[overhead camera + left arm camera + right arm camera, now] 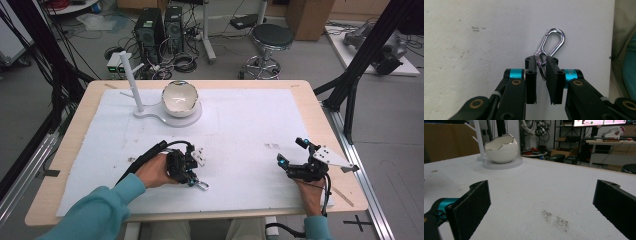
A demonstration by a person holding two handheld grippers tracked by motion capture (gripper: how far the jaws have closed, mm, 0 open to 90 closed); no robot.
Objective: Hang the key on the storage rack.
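Overhead faces forward; gripper cameras close, perhaps sharing sheet (240,130).

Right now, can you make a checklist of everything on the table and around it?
Surface: white mat on a wooden table, some dark smudges.
Job's things: silver clip; eggshell bowl on a white stand.
Clutter: nothing seen.
Grippers: left gripper shut on the clip; right gripper open, holding nothing.
Cables: one trails from each gripper; a tangle on the floor.
Surroundings: stool, computer towers, boxes.
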